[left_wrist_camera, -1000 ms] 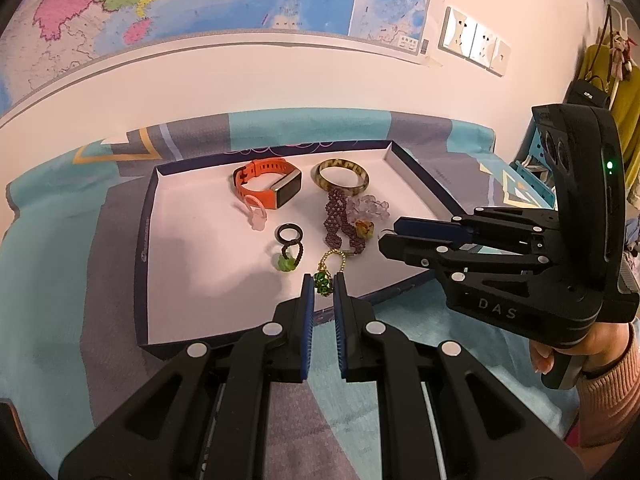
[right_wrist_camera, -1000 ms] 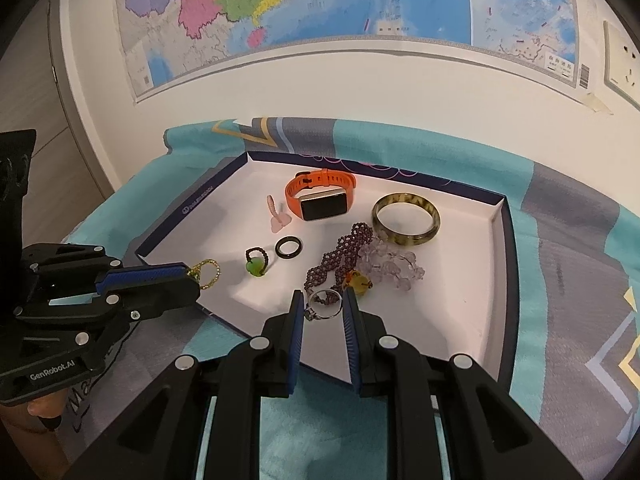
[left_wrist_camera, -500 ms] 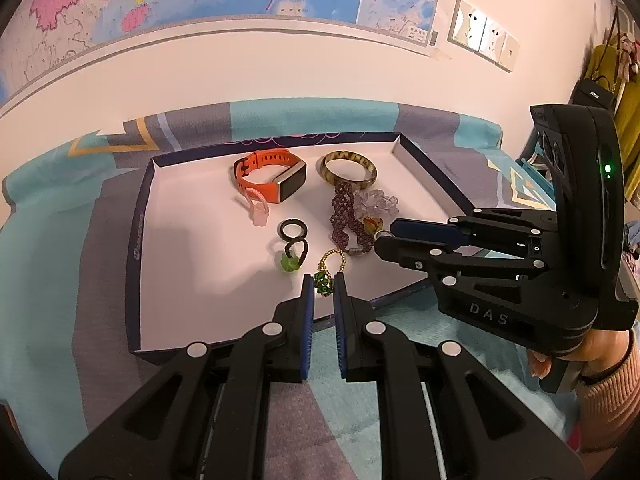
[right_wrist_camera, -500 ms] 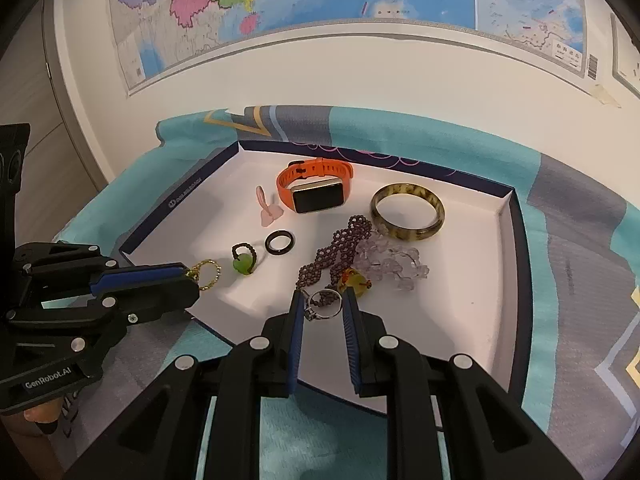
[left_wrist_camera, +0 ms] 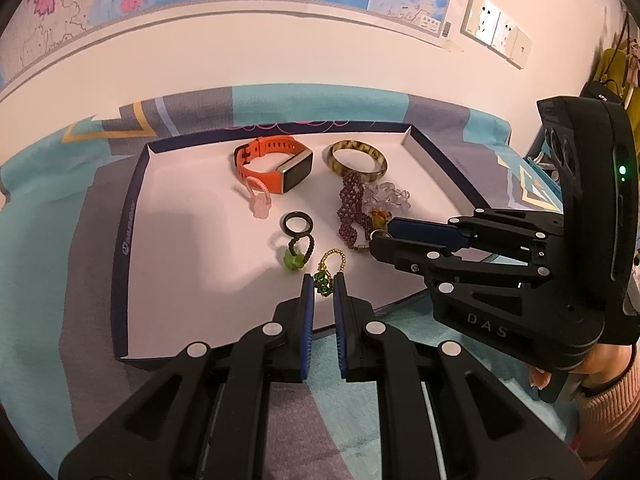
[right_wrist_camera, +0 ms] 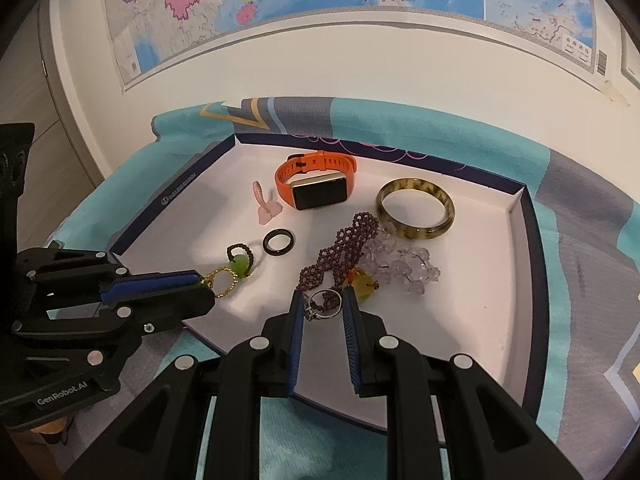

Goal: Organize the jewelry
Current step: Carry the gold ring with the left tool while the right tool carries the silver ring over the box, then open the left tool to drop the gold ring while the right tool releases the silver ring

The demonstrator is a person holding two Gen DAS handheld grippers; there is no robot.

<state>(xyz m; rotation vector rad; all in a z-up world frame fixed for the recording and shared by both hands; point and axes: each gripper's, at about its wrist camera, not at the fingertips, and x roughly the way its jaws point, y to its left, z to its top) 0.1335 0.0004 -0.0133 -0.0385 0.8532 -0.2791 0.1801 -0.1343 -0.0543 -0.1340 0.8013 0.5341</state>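
Note:
A shallow white tray with a navy rim (left_wrist_camera: 120,240) (right_wrist_camera: 172,200) lies on the patterned cloth. My left gripper (left_wrist_camera: 322,284) (right_wrist_camera: 200,288) is shut on a gold bead ring with a green stone (left_wrist_camera: 331,261) (right_wrist_camera: 222,282), held just above the tray's near edge. My right gripper (right_wrist_camera: 322,300) (left_wrist_camera: 380,236) is shut on a silver ring (right_wrist_camera: 322,309) over the purple beaded bracelet (right_wrist_camera: 340,252) (left_wrist_camera: 352,208). An orange smartwatch (left_wrist_camera: 276,164) (right_wrist_camera: 316,184), a mottled bangle (left_wrist_camera: 357,155) (right_wrist_camera: 416,208), a black ring (left_wrist_camera: 298,223) (right_wrist_camera: 279,242) and a dark bead ring with a green stone (left_wrist_camera: 298,250) (right_wrist_camera: 239,260) lie in the tray.
A clear crystal bracelet (right_wrist_camera: 404,264), an amber charm (right_wrist_camera: 366,286) and a pink charm (right_wrist_camera: 266,208) also lie in the tray. Its left half is bare white. A wall with a map stands right behind. A hand in a pink sleeve (left_wrist_camera: 600,380) holds the right gripper.
Both grippers keep their grips and have hardly shifted. Nothing in the tray has moved.

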